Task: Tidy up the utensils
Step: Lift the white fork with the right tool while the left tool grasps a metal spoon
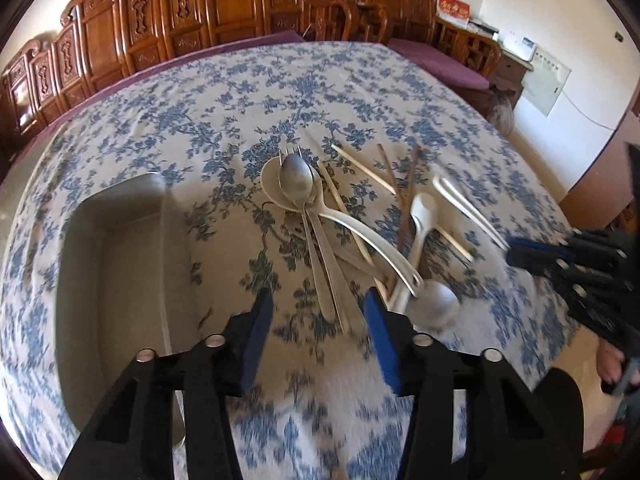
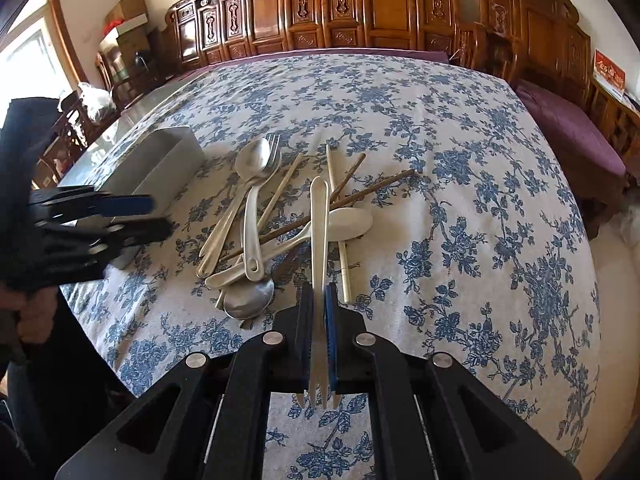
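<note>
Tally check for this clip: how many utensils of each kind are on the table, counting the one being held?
Metal spoons: 2
White spoons: 2
Metal fork: 1
White fork, held: 1
Chopsticks: 4
Total: 10

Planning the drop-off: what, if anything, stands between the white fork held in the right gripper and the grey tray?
The utensil pile lies on the cloth between the white fork and the grey tray, and the open left gripper hovers beside the tray's near end. Carried above them, nothing visible blocks it.
</note>
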Demonstrator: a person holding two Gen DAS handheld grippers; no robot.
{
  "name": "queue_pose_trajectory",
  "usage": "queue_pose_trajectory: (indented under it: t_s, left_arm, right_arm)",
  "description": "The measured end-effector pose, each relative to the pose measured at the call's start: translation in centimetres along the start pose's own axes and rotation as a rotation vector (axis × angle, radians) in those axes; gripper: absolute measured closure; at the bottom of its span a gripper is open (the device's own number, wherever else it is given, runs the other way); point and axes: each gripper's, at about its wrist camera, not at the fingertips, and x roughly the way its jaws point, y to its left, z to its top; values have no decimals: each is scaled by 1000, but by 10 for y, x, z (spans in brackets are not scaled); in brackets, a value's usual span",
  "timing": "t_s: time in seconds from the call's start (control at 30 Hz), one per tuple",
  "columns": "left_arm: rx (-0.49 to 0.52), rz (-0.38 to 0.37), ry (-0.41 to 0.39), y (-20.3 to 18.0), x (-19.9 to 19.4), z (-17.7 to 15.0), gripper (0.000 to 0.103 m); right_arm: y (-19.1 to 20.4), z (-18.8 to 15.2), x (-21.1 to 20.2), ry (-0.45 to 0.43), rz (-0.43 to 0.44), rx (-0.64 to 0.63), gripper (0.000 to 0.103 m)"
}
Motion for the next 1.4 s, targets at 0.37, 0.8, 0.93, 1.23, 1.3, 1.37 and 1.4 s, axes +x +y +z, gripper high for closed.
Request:
queue_pose_trajectory:
  t_s: [0.37, 0.8, 0.93, 1.23, 1.3, 1.37, 1.4]
  left_arm:
    - [-58, 26, 50, 18, 51, 33, 80]
    - [-70, 8, 80, 21, 64, 35, 80]
    - [-72, 9, 81, 19, 66, 38, 80]
    - [-38, 16, 82, 13, 68, 40, 89]
    - [-36, 11, 84, 13, 66, 38, 95]
    - [-36, 13, 85, 14, 66, 38, 96]
    - [-34, 14, 86, 14, 65, 38, 96]
  right_arm:
    - [-3, -1, 2, 3, 16, 19, 96]
    - [-2, -1, 2, 2, 16, 15, 96]
    - [0, -1, 2, 2, 16, 14, 96]
    - [-1, -1, 2, 4, 13, 14, 96]
    - [-1, -1, 1, 2, 12, 15, 96]
    - [-1, 0, 1, 2, 12, 13, 96]
    - [-1, 0, 1, 3, 11, 13, 96]
